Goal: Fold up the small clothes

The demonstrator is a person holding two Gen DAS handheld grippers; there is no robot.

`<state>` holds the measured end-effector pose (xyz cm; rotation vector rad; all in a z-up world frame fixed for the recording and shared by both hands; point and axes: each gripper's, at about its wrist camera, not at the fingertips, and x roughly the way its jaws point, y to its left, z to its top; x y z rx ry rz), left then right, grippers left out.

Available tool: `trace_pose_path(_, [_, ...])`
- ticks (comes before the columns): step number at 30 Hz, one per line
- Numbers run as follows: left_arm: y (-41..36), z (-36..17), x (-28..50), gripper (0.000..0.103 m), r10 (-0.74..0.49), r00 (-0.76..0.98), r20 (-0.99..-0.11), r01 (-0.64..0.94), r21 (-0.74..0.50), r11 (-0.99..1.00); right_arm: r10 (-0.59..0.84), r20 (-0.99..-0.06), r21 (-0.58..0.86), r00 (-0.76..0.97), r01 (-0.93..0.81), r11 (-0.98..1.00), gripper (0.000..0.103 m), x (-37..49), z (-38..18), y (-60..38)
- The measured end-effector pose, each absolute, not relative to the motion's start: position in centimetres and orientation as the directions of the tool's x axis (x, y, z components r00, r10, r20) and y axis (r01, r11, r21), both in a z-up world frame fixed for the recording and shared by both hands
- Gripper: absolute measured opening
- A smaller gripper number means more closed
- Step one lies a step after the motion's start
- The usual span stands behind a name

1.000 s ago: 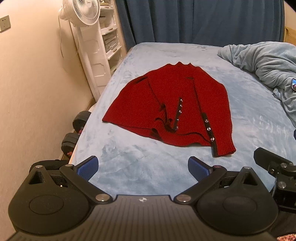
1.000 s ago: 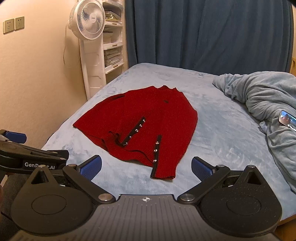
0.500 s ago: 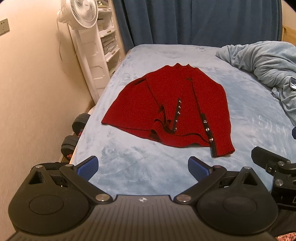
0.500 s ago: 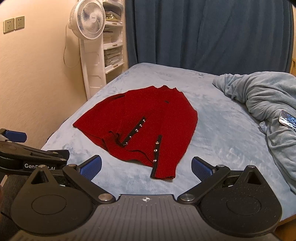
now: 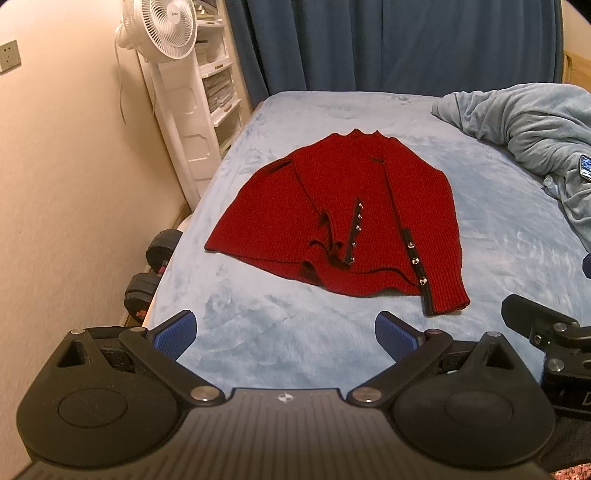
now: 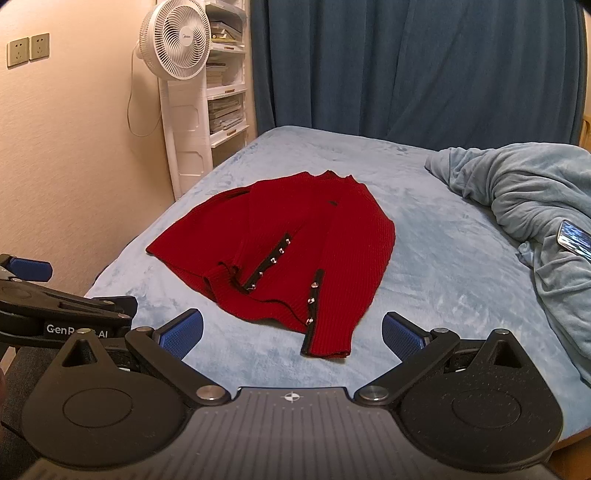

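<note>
A small red knitted sweater [image 5: 343, 218] with black trim and silver snaps lies spread on the light blue bed [image 5: 295, 332], sleeves folded in over the body. It also shows in the right wrist view [image 6: 295, 251]. My left gripper [image 5: 284, 336] is open and empty, held above the bed's near edge, short of the sweater's hem. My right gripper [image 6: 291, 334] is open and empty, just short of the near sleeve cuff [image 6: 327, 345]. The left gripper's body [image 6: 55, 317] shows at the left of the right wrist view.
A crumpled light blue blanket [image 6: 535, 206] with a phone [image 6: 574, 242] on it lies at the right. A white fan [image 5: 166, 33] and shelf stand by the left wall. Dumbbells [image 5: 151, 269] lie on the floor beside the bed. A dark blue curtain hangs behind.
The left wrist view has tilted up slightly, so the sweater sits a little lower in it. The right gripper has barely moved. Both stay open.
</note>
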<state>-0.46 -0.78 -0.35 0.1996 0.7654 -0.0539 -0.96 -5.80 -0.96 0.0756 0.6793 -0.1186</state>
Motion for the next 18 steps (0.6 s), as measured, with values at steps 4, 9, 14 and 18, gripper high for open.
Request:
trace_pose_path(4, [-0.82, -0.26, -0.43, 0.103, 0.026, 0.714, -0.699, 0.124, 0.162, 0.979, -0.085, -0.631, 0.031, 0.771, 0.134, 0.99, 0.102, -0.96, -0.92, -5.74])
trace_pose_path(9, [-0.84, 0.03, -0.47, 0.103, 0.033, 0.715, -0.699, 0.123, 0.172, 0.977, -0.081, -0.632, 0.031, 0.771, 0.13, 0.991, 0.102, -0.91, -0.93, -5.66])
trace_pose_path(14, [-0.68, -0.06, -0.29, 0.103, 0.037, 0.709, -0.704, 0.115, 0.167, 0.979, -0.08, -0.634, 0.026, 0.769, 0.124, 0.992, 0.102, -0.69, -0.97, -5.55])
trace_pose_path(18, [-0.78, -0.15, -0.25, 0.103, 0.035, 0.706, -0.707, 0.12, 0.168, 0.978, -0.081, -0.638, 0.027, 0.766, 0.127, 0.992, 0.102, -0.59, -1.03, -5.64])
